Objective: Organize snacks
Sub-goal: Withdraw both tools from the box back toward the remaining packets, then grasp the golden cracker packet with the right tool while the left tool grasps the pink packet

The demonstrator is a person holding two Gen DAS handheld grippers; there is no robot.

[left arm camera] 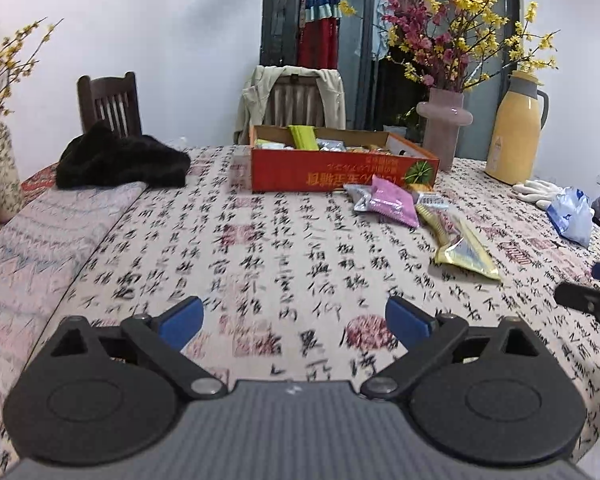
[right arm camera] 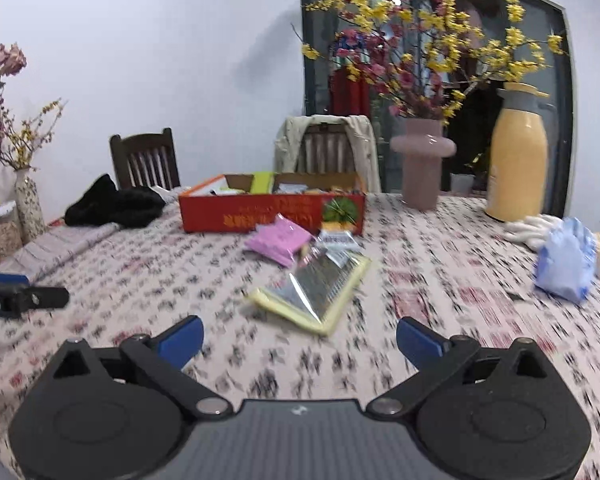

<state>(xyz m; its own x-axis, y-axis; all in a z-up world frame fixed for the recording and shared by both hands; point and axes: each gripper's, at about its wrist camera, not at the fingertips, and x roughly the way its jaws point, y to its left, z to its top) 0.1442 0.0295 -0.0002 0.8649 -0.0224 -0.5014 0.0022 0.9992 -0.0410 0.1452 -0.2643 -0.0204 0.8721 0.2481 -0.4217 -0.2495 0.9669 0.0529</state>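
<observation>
A red cardboard box (left arm camera: 340,172) (right arm camera: 272,212) with several snack packets inside stands at the far middle of the table. In front of it lie loose snacks: a pink packet (left arm camera: 394,200) (right arm camera: 278,242), a silver packet (left arm camera: 358,198), a small white packet (right arm camera: 338,240) and a long yellow-edged packet (left arm camera: 462,246) (right arm camera: 316,290). My left gripper (left arm camera: 294,320) is open over bare tablecloth, well short of the snacks. My right gripper (right arm camera: 300,340) is open too, just short of the yellow-edged packet, nothing between its fingers.
A pink vase of flowers (left arm camera: 444,132) (right arm camera: 422,164) and a yellow thermos (left arm camera: 514,128) (right arm camera: 518,152) stand at the back right. White gloves (right arm camera: 532,226) and a blue bag (right arm camera: 568,264) lie at the right. A black garment (left arm camera: 120,158) lies back left. Chairs stand behind.
</observation>
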